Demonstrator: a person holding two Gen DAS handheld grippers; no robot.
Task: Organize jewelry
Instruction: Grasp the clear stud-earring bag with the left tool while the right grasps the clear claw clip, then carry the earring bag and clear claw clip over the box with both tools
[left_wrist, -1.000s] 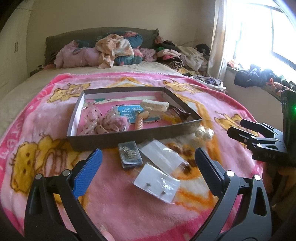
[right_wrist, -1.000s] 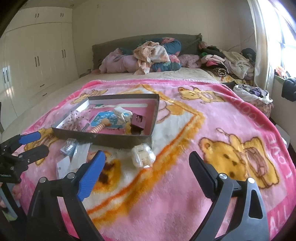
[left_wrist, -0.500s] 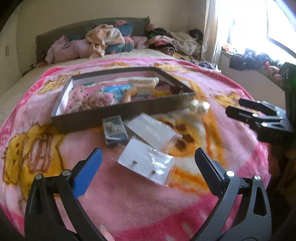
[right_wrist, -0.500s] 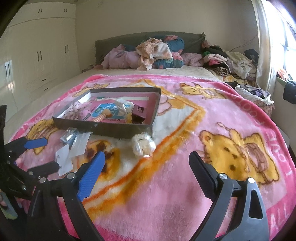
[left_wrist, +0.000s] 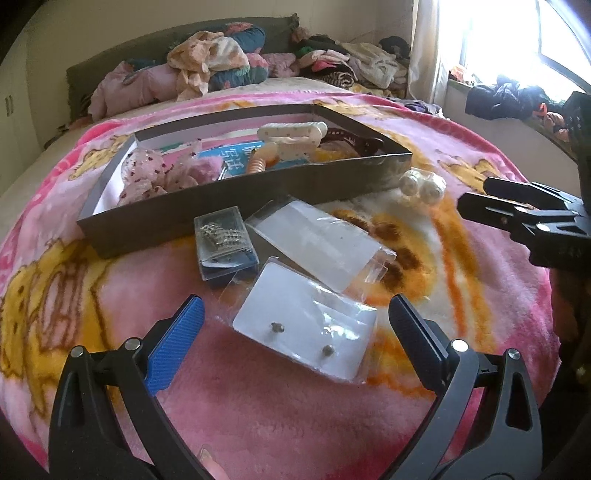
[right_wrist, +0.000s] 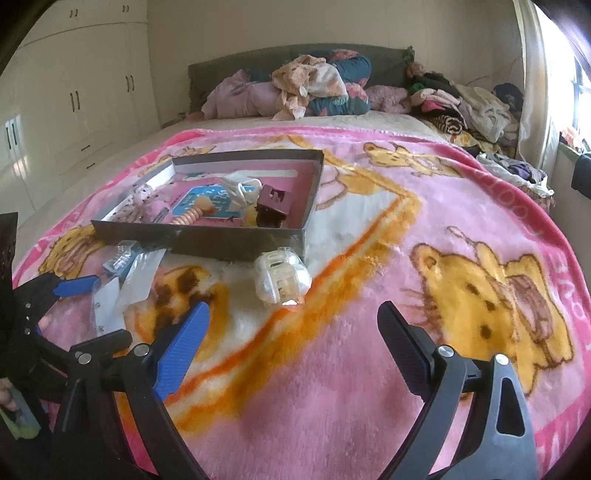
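Observation:
A shallow dark tray (left_wrist: 236, 192) lies on the pink blanket, holding hair ties, a blue card and clips; it also shows in the right wrist view (right_wrist: 229, 243). In front of it lie an earring card in a clear bag (left_wrist: 306, 328), a second clear bag (left_wrist: 321, 240), a small clear box of studs (left_wrist: 225, 240) and a white pearl hair claw (left_wrist: 423, 186), which also shows in the right wrist view (right_wrist: 282, 277). My left gripper (left_wrist: 295, 332) is open, its jaws either side of the earring card. My right gripper (right_wrist: 293, 336) is open and empty, just short of the claw.
The pink bear-print blanket (right_wrist: 480, 295) covers the bed. Piled clothes and pillows (right_wrist: 314, 88) lie at the headboard. White wardrobes (right_wrist: 74, 92) stand at the left, and a window sill with clothes (left_wrist: 517, 96) at the right.
My left gripper has moved forward and down toward the earring card, which now sits between its jaws. My right gripper has moved closer to the white claw.

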